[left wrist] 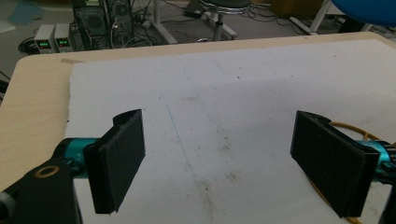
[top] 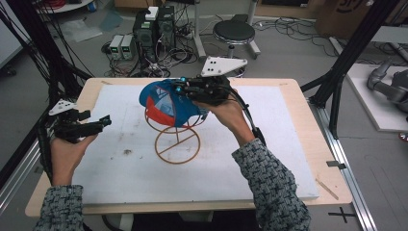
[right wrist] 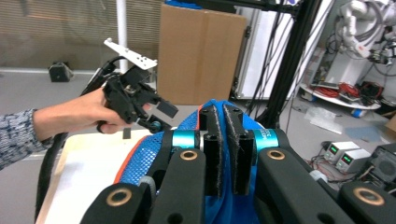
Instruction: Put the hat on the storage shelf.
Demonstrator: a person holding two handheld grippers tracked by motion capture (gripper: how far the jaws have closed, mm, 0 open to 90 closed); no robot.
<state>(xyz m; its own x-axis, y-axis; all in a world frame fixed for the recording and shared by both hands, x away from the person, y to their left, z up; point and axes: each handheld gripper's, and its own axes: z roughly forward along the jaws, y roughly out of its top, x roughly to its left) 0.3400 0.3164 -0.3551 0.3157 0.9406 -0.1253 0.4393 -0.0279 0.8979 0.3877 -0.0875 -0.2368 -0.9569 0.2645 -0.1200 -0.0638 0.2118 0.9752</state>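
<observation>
I see the white mat (top: 120, 168) covering most of the table (top: 317, 159), with scuffs and a dark smudge near its middle. Behind the far edge of the table stand a black stool (top: 234, 32), two computer towers (top: 155, 28) and a pair of small grey power supplies (top: 121, 46) among loose cables; none of it reaches the work surface. Nothing lies on the mat around the stand.

The cap (top: 167, 103) sits on top of an orange wire stand (top: 177, 142) near the middle of the mat, somewhat toward the far edge. It is blue with a red-orange panel and a white patch on the near side, and the fabric looks like mesh from the right gripper view.

My right gripper (top: 182, 86) is clamped on the cap's top at its far side; in its own view the two pads are pressed close with a fold of blue cloth (right wrist: 223, 107) between them.

My left gripper (top: 107, 120) hangs over the mat's left edge, well apart from the cap, its jaws spread wide with nothing between them.
</observation>
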